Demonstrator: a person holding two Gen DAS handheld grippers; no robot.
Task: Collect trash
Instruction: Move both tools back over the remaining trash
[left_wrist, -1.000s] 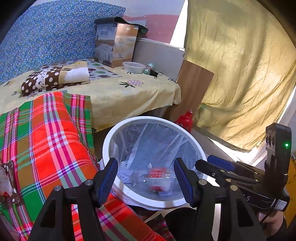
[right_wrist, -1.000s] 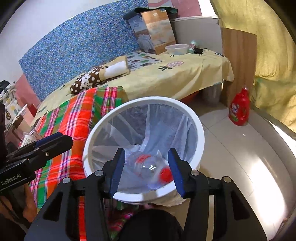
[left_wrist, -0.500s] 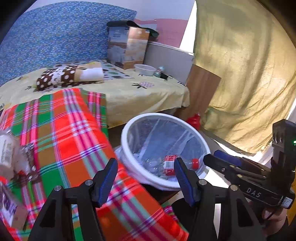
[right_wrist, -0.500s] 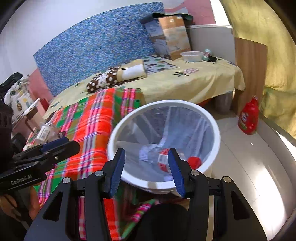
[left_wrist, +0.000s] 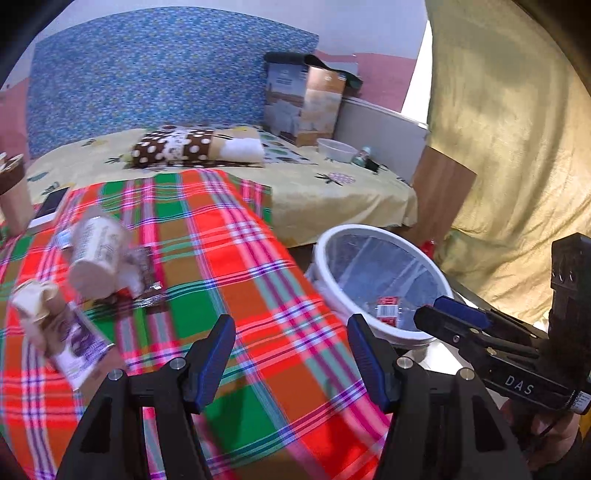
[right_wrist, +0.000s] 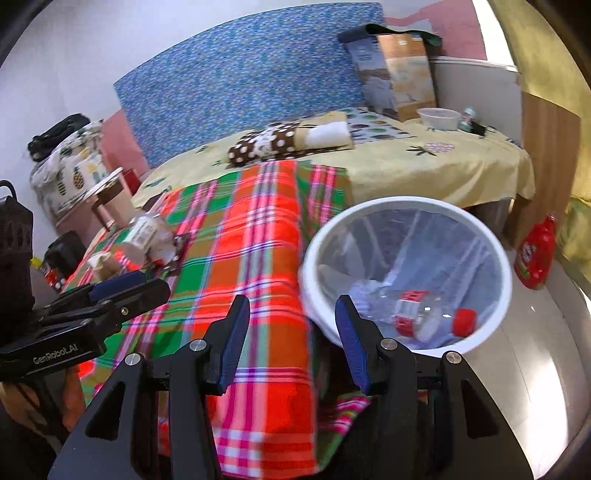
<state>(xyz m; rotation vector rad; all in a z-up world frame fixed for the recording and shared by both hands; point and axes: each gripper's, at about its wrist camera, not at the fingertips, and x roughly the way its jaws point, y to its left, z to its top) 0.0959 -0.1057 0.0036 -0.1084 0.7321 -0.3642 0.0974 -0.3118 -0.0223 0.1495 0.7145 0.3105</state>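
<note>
Right gripper (right_wrist: 291, 325), jaws apart and empty, over a plaid blanket (right_wrist: 258, 236). Just right of it, a lined white bin (right_wrist: 498, 258) holds a clear bottle (right_wrist: 421, 314). Left gripper (right_wrist: 125, 291) at far left.

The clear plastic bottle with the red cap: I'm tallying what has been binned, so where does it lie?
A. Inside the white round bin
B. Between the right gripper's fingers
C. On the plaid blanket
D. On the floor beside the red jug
A: the clear plastic bottle with the red cap lies on the liner inside the white round bin.
</note>
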